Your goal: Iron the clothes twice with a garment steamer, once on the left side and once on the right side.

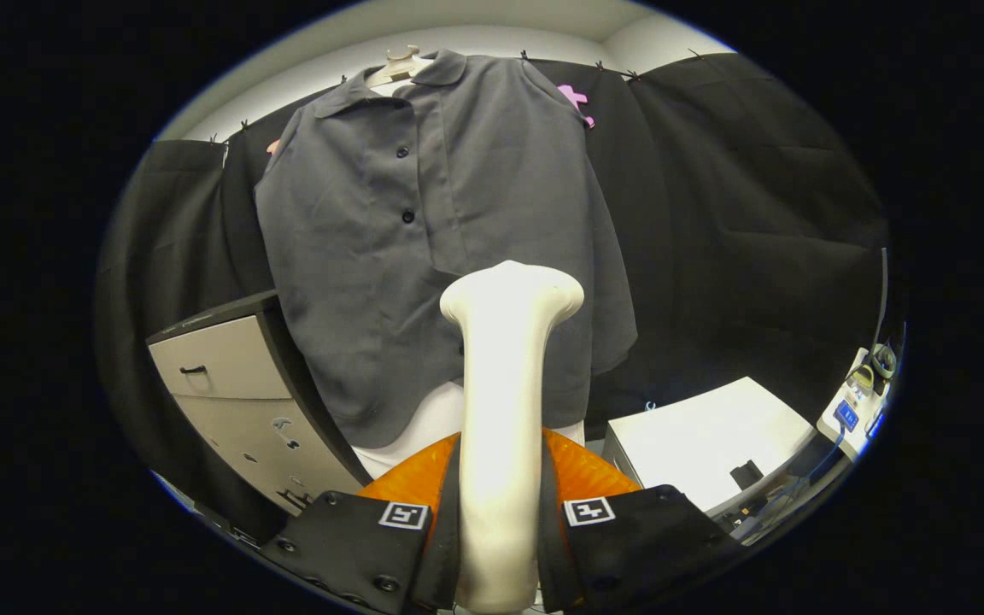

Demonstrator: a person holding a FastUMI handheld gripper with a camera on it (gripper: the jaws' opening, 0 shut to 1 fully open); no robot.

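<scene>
Clamping the cream-coloured garment steamer [505, 410] by its handle, the gripper [499, 521] occupies the lower centre of the frame, with one finger pressed against each side of the handle. Each finger carries a square black-and-white marker on its upper face. The steamer stands upright between the fingers; its handle rises from the bottom centre and widens into a flared head at the middle of the frame. An orange part sits just behind the fingers on both sides of the handle.

Beyond the steamer head hangs the grey shirt [424, 231], filling the centre and upper centre of the frame. It has a collar and a front placket with two dark buttons visible, and it hangs from a pale hanger [402, 61] at the top centre. The steamer head overlaps the lower right part of the shirt front in the picture; contact between head and fabric cannot be determined. A white layer shows below the shirt hem, just left of the handle.

At the left of the frame, beside the shirt, stands a drawer cabinet [227, 376] with a dark top and pale drawer fronts. At the lower right, a white desk [705, 427] carries a small dark object near its front edge. Further right, at the far right edge, small devices sit on a white surface. Black cloth [740, 222] forms the booth wall behind the shirt, held along its upper edge by clips.
</scene>
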